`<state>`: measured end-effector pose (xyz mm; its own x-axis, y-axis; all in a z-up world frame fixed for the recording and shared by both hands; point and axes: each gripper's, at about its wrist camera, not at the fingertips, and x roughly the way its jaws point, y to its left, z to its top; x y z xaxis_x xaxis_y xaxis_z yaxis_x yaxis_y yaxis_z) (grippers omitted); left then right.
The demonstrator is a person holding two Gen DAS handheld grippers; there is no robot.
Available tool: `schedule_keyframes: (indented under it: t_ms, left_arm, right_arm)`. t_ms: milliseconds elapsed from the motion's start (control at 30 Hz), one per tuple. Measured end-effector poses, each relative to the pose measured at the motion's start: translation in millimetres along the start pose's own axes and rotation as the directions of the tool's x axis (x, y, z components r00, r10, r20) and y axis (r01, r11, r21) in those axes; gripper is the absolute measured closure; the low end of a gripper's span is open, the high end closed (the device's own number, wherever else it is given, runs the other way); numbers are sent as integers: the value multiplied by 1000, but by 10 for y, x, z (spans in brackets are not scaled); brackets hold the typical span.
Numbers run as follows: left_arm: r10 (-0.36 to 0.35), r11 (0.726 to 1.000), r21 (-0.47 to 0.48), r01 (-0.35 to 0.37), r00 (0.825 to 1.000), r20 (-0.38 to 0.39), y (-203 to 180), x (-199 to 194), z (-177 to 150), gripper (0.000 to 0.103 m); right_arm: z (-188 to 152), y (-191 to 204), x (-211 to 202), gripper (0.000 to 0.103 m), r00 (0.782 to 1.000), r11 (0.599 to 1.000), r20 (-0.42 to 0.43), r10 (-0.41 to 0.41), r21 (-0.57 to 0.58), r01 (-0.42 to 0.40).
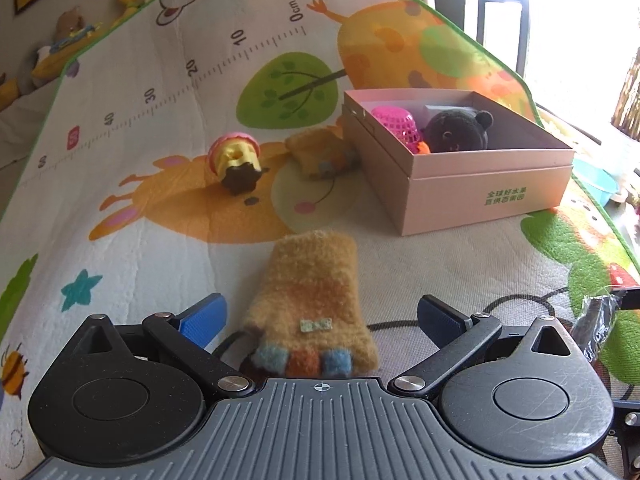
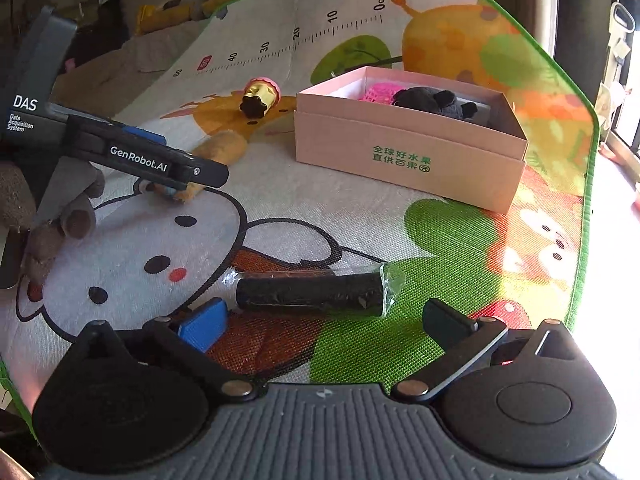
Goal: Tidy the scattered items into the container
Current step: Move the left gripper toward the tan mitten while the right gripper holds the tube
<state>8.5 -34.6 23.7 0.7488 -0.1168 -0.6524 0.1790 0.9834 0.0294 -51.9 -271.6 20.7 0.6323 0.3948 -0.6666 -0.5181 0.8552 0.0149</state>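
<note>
Black left gripper (image 1: 320,316), blue-padded jaws, silver pivot screws, ribbed grey housing.

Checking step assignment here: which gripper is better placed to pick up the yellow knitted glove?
Left. The left gripper is open with the yellow glove lying between its fingers; the right gripper faces the black wrapped roll instead.

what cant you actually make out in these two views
- Left wrist view: the glove's fingertip end, hidden behind the left gripper's body.
- Both views: what lies under the black plush and pink basket, hidden by the box walls.
- Right wrist view: the second glove is partly covered by the left gripper.
</note>
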Motion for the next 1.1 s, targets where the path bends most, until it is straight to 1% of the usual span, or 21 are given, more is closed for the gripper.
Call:
schedule_keyframes:
  t_ms: [67,133,233,267,300,333,400,433,500,533,567,600,667,733,767,833,900,967,1033,1067,1100]
  left_arm:
    - [-40,999,6,40,999,-7,8,107,96,0]
    - [-85,996,21,86,995,-42,-15,260,181,0]
    - [-130,990,48,133,989,-64,-99,384,231,0]
    - [-168,983,63,172,984,-64,-145,371,231,0]
    - [-228,970,75,233,971,-68,-193,337,221,0]
    - [-294,950,86,300,953,-77,-238,292,201,0]
    - [-409,902,107,419,907,-99,-335,176,132,0]
    - [-450,880,116,461,886,-107,-374,109,89,0]
    - [-493,854,126,505,862,-115,-401,-30,6,0]
    - [-497,851,130,509,860,-116,-398,-101,-36,0]
    - [-485,857,134,498,867,-114,-385,-166,-75,0]
    - [-463,869,137,475,879,-112,-366,-226,-117,0]
    - [-393,902,144,406,913,-113,-333,-320,-202,0]
    - [-290,935,180,307,950,-114,-332,-386,-292,0]
    - [-237,944,208,256,965,-114,-338,-407,-336,0]
    - [-129,950,271,157,985,-116,-324,-419,-417,0]
    - [-63,952,293,88,993,-96,-257,-412,-444,0]
    - [20,960,280,2,997,-76,-164,-386,-411,0]
    - [142,957,261,-125,989,-46,-65,-336,-362,0]
    - [174,956,246,-159,984,-41,-23,-315,-338,0]
    - [176,961,224,-163,984,-41,17,-312,-319,0]
  right_arm:
    - [-12,23,-2,0,1000,1000,1,-5,-5,5]
    - [-16,26,-2,0,1000,1000,1,-4,-1,4]
    - [-17,26,-2,0,1000,1000,1,-4,-1,4]
    - [-18,27,-2,0,1000,1000,1,-3,-1,3]
    - [-17,27,-1,0,1000,1000,2,-3,0,3]
    - [-15,25,-1,0,1000,1000,2,-2,0,2]
    - [-16,21,0,0,1000,1000,3,0,2,0]
    - [-16,21,0,0,1000,1000,3,-1,1,1]
    - [-16,20,1,0,1000,1000,3,-2,0,2]
    - [-17,19,1,0,1000,1000,3,-1,1,1]
    - [-17,18,1,0,1000,1000,3,-1,2,1]
    - [-17,18,1,0,1000,1000,3,-1,1,1]
    - [-18,17,1,0,1000,1000,3,-1,1,1]
    - [-19,16,1,0,1000,1000,3,-1,1,1]
    - [-19,15,1,0,1000,1000,3,-1,1,1]
    - [-20,15,1,0,1000,1000,3,-1,1,1]
    - [-19,17,1,0,1000,1000,3,-1,1,1]
    - [-19,18,1,0,1000,1000,3,0,1,0]
    - [-19,21,1,0,1000,1000,3,0,1,0]
    - [-19,22,1,0,1000,1000,3,-1,1,1]
    - [-19,22,1,0,1000,1000,3,-1,1,1]
